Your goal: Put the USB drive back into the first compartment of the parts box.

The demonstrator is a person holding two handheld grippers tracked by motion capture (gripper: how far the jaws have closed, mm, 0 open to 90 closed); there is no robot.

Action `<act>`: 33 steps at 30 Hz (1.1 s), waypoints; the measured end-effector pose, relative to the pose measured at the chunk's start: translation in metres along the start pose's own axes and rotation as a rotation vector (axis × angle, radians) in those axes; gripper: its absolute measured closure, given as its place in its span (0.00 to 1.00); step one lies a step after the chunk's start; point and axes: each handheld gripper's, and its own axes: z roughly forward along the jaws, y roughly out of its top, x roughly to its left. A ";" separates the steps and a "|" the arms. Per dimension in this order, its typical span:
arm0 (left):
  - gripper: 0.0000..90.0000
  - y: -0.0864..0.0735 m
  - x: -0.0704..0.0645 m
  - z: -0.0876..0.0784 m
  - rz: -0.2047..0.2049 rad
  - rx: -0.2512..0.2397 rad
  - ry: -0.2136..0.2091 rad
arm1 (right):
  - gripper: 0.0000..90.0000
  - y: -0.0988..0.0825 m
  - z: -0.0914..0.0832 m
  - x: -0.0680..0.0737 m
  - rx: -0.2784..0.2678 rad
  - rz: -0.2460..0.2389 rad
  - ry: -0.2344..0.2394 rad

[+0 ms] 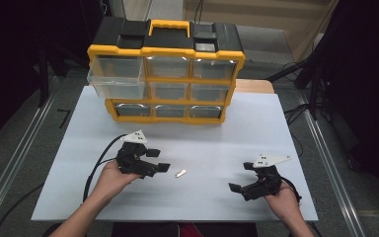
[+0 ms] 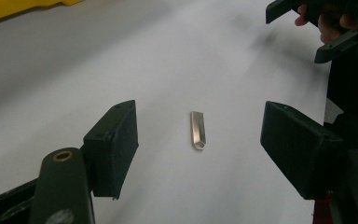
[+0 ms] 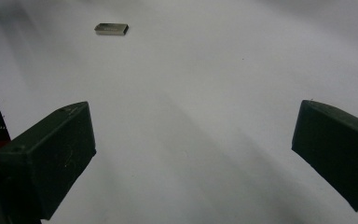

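Note:
A small silvery metal piece lies flat on the white table. My left gripper is open just to its left, jaws pointed at it. In the left gripper view the piece lies on the table in the gap between the spread jaws of that gripper, touching neither. My right gripper is open near the table's front right, apart from the piece. In the right gripper view that gripper has nothing between its jaws, and the piece lies far off at the upper left.
A yellow and black organizer with clear drawers stands at the back of the table. Its top left drawer is pulled out. The right gripper shows at the top right of the left gripper view. Dark floor and rails flank the table.

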 end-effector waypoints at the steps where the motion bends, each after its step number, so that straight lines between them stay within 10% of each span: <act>1: 0.32 0.001 0.000 0.002 0.004 -0.001 -0.003 | 0.00 0.000 0.000 0.000 0.001 0.000 0.000; 33: 0.32 0.023 -0.016 0.051 0.067 0.053 -0.019 | 0.00 0.000 0.000 0.000 0.007 0.005 0.002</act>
